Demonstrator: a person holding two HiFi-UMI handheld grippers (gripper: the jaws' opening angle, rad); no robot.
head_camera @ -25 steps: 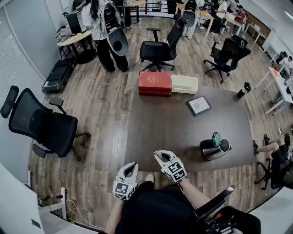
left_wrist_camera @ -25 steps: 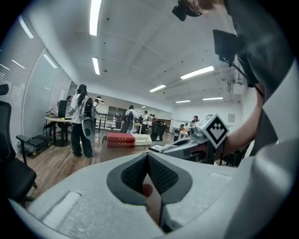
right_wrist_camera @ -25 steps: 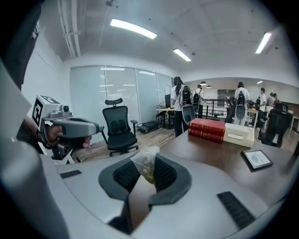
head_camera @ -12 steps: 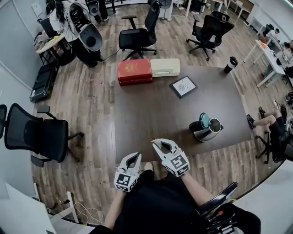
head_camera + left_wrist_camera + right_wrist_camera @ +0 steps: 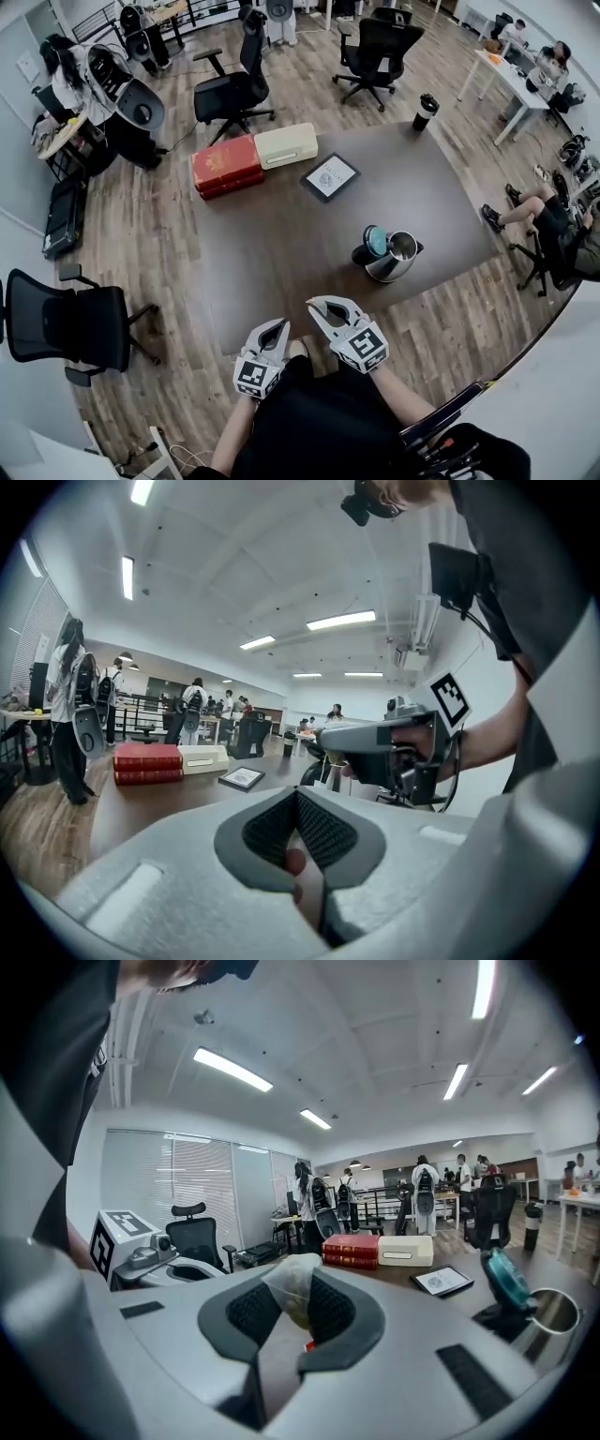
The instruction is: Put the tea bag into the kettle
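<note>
right gripper view: jaws pinch the tea bag (image 5: 291, 1281), half hidden; left gripper (image 5: 297, 797) jaws together.

This is looking like an open office: swivel chairs (image 5: 230, 92), desks (image 5: 506, 75) and people (image 5: 66, 80) are standing beyond the right tool (image 5: 330, 309).

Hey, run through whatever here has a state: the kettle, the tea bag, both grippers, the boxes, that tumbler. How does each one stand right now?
Kettle: upright on the table, lid flipped open.
Tea bag: off the table, pinched in the right gripper.
Right gripper: shut on the tea bag.
Left gripper: shut, jaws together.
Cream box: closed.
Red box: closed.
Tumbler: upright, capped.
</note>
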